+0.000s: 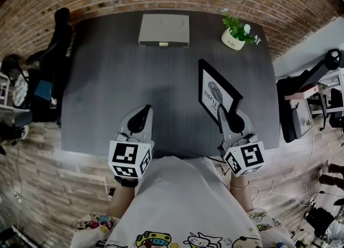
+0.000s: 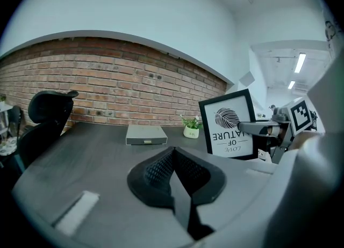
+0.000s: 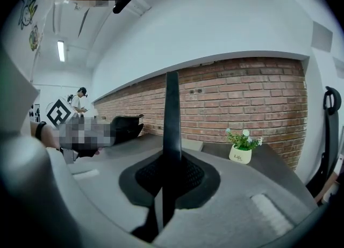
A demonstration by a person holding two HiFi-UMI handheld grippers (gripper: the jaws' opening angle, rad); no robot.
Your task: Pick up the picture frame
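Observation:
The black picture frame (image 1: 217, 92) with a white leaf print stands on edge over the right half of the dark table (image 1: 118, 80). My right gripper (image 1: 224, 115) is shut on its near edge. In the right gripper view the frame (image 3: 172, 112) is a thin black bar rising from between the jaws of the right gripper (image 3: 171, 158). In the left gripper view the frame (image 2: 228, 123) shows its print upside down. My left gripper (image 1: 141, 117) hovers over the table's front, left of the frame, its jaws together on nothing (image 2: 173, 153).
A flat grey box (image 1: 164, 29) lies at the table's far edge, and a small potted plant (image 1: 235, 32) stands at the far right corner. A black office chair (image 1: 56, 48) stands left of the table. A brick wall runs behind it.

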